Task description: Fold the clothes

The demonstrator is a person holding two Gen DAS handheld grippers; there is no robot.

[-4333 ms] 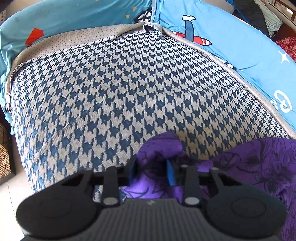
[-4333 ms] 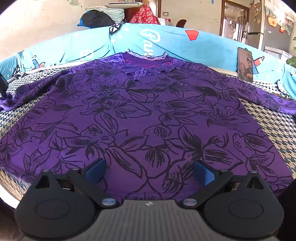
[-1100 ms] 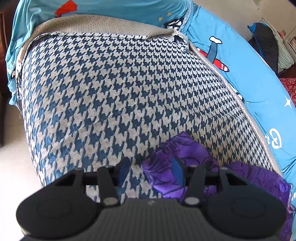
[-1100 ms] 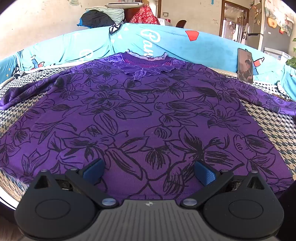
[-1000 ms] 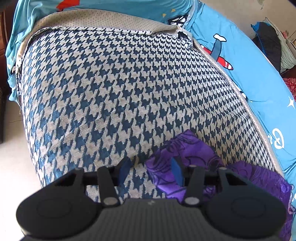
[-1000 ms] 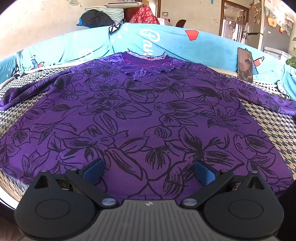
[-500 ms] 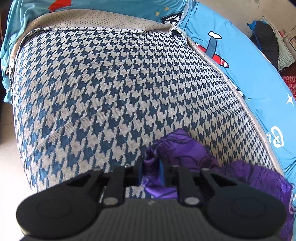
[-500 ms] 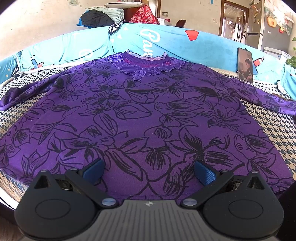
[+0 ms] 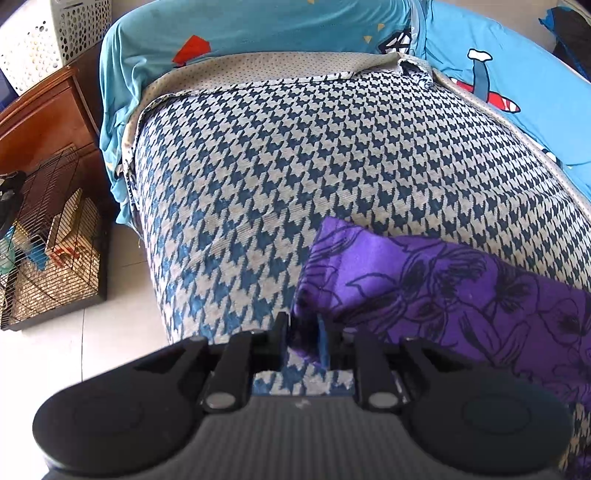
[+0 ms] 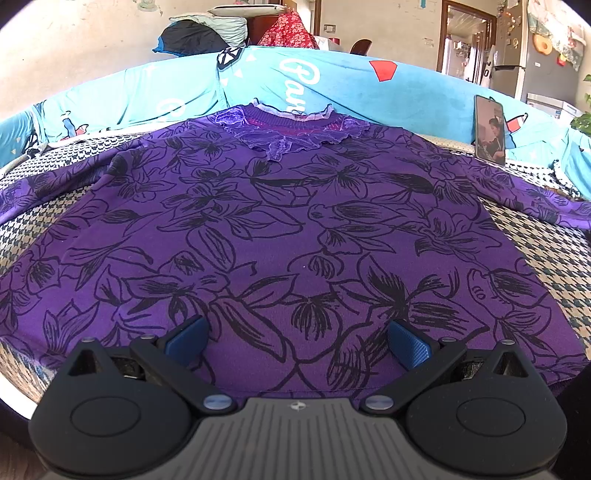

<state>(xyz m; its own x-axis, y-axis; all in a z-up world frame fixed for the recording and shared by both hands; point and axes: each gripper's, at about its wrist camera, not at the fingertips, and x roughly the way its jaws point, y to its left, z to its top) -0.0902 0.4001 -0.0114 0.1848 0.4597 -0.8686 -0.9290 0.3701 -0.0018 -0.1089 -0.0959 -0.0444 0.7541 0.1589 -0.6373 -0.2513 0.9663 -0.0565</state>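
Left claw (image 9: 303, 341) clamped on soft purple floral sleeve (image 9: 424, 280), seemingly its cuff; right claw (image 10: 297, 341) wide apart.

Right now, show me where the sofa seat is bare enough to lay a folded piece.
Widest bare patch: the houndstooth seat beyond the sleeve cuff that the left gripper pinches, bordered by the blue cover behind. A narrower strip lies right of the purple top, below the phone. The middle is crowded: the top covers it under the open right gripper.
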